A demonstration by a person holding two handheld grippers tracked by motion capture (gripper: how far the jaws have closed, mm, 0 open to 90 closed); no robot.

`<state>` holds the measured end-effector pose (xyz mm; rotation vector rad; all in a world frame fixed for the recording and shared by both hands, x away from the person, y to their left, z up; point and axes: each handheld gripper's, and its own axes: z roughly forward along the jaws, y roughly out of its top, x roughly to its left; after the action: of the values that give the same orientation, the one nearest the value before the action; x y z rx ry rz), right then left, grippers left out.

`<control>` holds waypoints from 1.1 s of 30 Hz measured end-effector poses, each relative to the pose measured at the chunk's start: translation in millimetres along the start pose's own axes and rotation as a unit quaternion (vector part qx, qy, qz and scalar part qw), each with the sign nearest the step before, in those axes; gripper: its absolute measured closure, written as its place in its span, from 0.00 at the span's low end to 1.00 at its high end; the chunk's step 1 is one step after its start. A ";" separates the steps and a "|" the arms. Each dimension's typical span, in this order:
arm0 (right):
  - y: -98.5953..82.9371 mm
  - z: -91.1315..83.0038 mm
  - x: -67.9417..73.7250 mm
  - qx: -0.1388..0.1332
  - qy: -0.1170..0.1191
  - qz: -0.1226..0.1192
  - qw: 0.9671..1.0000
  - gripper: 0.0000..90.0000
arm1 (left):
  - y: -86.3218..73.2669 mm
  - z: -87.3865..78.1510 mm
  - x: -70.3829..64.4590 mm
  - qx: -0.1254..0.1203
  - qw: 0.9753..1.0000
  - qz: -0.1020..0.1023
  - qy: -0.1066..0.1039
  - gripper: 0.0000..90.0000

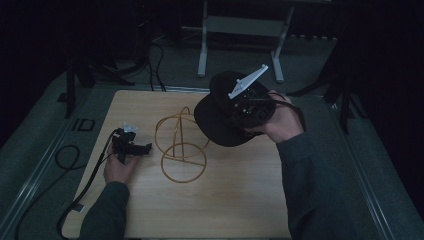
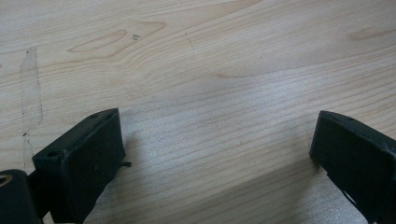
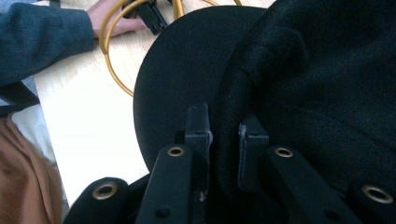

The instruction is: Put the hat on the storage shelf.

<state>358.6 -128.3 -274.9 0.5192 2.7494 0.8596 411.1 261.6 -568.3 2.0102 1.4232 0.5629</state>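
Note:
A black cap (image 1: pixel 220 117) hangs above the wooden table (image 1: pixel 235 200), tilted, with its brim toward the table. My right gripper (image 1: pixel 247 107) is shut on the cap (image 3: pixel 289 70) where brim and crown meet, the fabric pinched between its two jaws. A gold wire stand (image 1: pixel 181 145) of rings and arcs stands on the table just left of the cap. My left gripper (image 1: pixel 132 147) rests low at the table's left, beside the stand, open, with bare wood (image 2: pixel 210 93) between its jaws.
A black cable (image 1: pixel 85 185) trails from the left gripper off the table's left edge. A grey metal frame (image 1: pixel 240 30) stands on the floor beyond the table. Open wood lies in front, between the two forearms.

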 end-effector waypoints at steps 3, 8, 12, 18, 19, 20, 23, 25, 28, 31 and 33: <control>5.0 0.2 3.7 -0.004 0.007 -0.008 1.000 0.88 | 0.0 0.0 0.0 0.000 1.000 0.000 0.000 0.03; 13.8 0.7 8.8 -0.008 0.014 -0.022 1.000 0.87 | 0.0 0.0 0.0 0.000 1.000 0.000 0.000 0.03; 19.5 0.9 12.6 -0.012 0.021 -0.027 0.999 0.87 | 0.0 0.0 0.0 0.000 1.000 0.000 0.000 0.03; 27.6 3.2 19.8 -0.011 0.028 -0.040 0.999 0.87 | 0.0 0.0 0.0 0.000 1.000 0.000 0.000 0.03; 27.6 3.2 19.8 -0.011 0.028 -0.040 0.999 0.87 | 0.0 0.0 0.0 0.000 1.000 0.000 0.000 0.03; 28.5 3.8 20.6 -0.013 0.030 -0.041 0.999 0.87 | 0.0 0.0 0.0 0.000 1.000 0.000 0.000 0.03; 34.8 8.0 25.4 -0.011 0.037 -0.051 0.998 0.87 | 0.0 0.0 0.0 0.000 1.000 0.000 0.000 0.03; 36.2 8.8 26.7 -0.009 0.037 -0.052 0.998 0.87 | 0.0 0.0 0.0 0.000 1.000 0.000 0.000 0.03; 41.9 12.2 31.2 -0.006 0.040 -0.061 0.997 0.87 | 0.0 0.0 0.0 0.000 1.000 0.000 0.000 0.03; 45.7 14.2 34.2 -0.003 0.041 -0.066 0.997 0.87 | 0.0 0.0 0.0 0.000 1.000 0.000 0.000 0.03; 48.4 16.2 36.0 -0.001 0.041 -0.069 0.997 0.87 | 0.0 0.1 0.0 0.000 1.000 0.000 0.000 0.03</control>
<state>343.5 -68.9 -263.2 0.2959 2.8186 0.8681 411.2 261.5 -568.4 2.0100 1.4232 0.5632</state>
